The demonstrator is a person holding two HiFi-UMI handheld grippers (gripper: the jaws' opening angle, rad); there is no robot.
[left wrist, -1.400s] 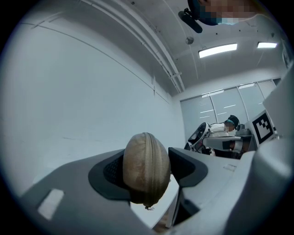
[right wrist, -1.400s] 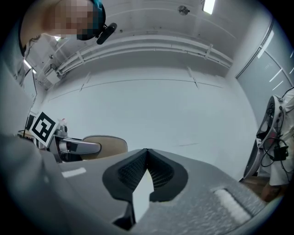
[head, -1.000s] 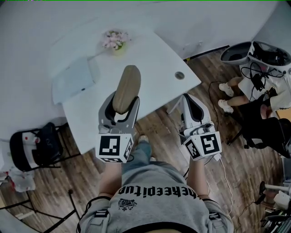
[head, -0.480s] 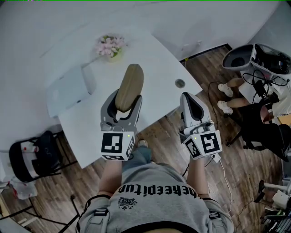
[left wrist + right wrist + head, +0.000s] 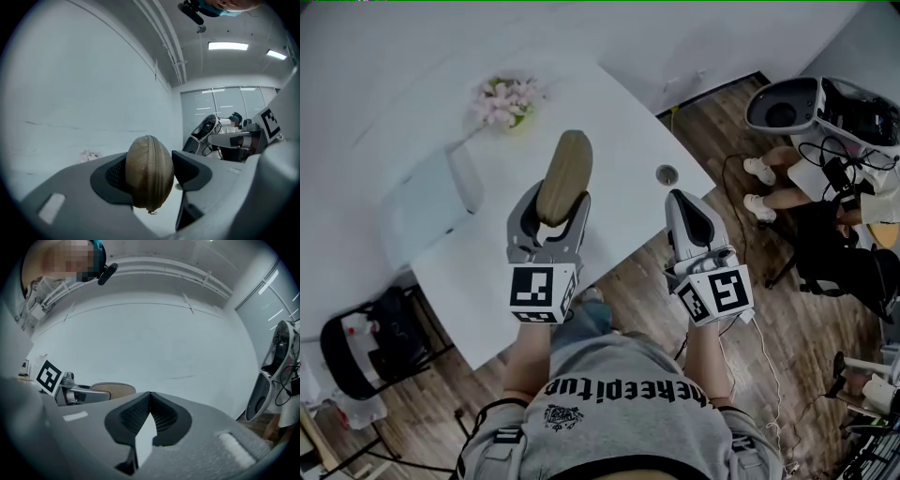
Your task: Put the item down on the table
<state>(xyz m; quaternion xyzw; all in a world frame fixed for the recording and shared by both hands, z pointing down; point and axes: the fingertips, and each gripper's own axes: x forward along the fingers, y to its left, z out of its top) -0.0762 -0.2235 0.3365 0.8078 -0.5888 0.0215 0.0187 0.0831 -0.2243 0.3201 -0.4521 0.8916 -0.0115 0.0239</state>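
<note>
White table (image 5: 614, 122) lies below the tan zip pouch (image 5: 565, 173), clamped near its end by the left gripper (image 5: 551, 208) while the right gripper (image 5: 686, 208) hangs closed and empty, so lower it level onto bare top, clear of the flowers (image 5: 502, 101), before parting the jaws.

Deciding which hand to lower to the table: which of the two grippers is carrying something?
The left gripper: its jaws clamp a tan zipped pouch. The right gripper is closed with nothing between its jaws.
</note>
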